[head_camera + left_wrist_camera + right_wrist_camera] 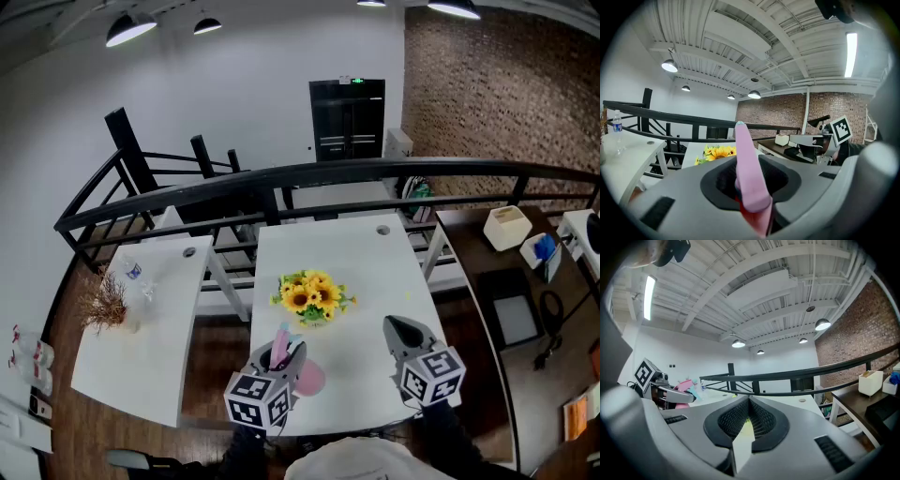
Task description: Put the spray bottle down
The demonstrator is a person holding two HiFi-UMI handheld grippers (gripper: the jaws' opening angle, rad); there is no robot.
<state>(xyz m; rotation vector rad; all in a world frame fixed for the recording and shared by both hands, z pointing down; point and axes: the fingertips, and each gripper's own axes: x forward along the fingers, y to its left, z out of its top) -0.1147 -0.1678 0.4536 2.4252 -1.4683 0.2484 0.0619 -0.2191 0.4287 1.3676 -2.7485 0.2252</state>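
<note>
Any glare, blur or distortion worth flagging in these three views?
Head view: fisheye bows the railing; even light, sharp. Left gripper view: dark round vignette, close bottle slightly soft, strip light blown out. Right gripper view: same vignette, strip light glares top left.

Smooth, faintly glossy pink plastic spray bottle (749, 173) — white table (361, 248) matt — red brick wall (487, 94) rough.

Lighting: bright, even; pendant lamps (129, 30) and strip light (851, 54) overhead, glaring white. Shadows: soft, faint on surface (375, 267). Distortion: strong fisheye, dark vignette at edges. Focus: near foreground soft.
</note>
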